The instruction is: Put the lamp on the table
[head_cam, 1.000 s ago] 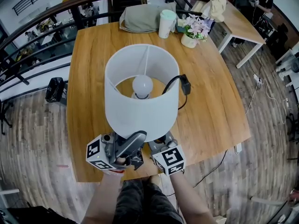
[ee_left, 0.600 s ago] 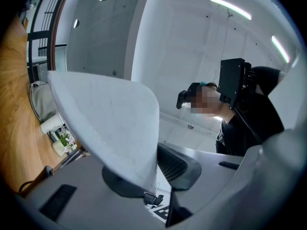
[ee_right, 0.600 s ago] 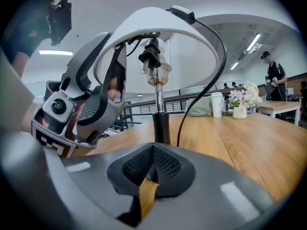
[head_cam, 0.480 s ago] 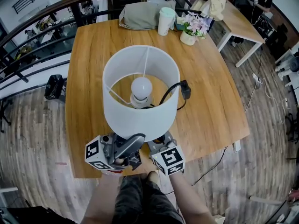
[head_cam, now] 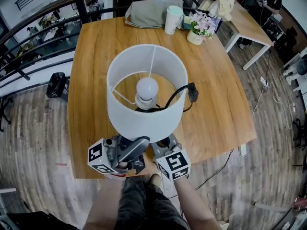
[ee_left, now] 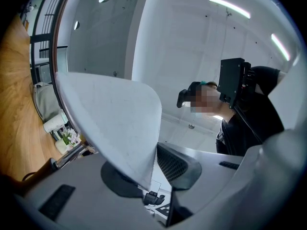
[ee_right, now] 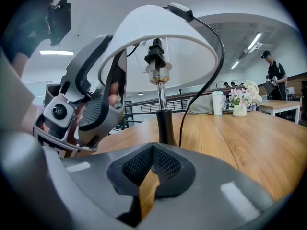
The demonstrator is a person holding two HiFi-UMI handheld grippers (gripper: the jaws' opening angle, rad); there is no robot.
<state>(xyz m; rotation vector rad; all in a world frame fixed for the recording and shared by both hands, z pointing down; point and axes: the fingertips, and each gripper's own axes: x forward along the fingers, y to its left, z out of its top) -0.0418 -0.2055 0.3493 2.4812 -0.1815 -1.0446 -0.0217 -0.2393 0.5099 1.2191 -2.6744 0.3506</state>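
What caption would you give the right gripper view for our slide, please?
Shut, empty right gripper faces the lamp over the wooden table while the left gripper clamps its shade.

lamp base hidden beneath lampshade [head_cam: 144, 116]

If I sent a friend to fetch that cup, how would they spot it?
Find the big wooden table with the lamp. Along its far edge stand a grey bag, the cup and a flowerpot. The cup is the tall white one between them, with a greenish lid.
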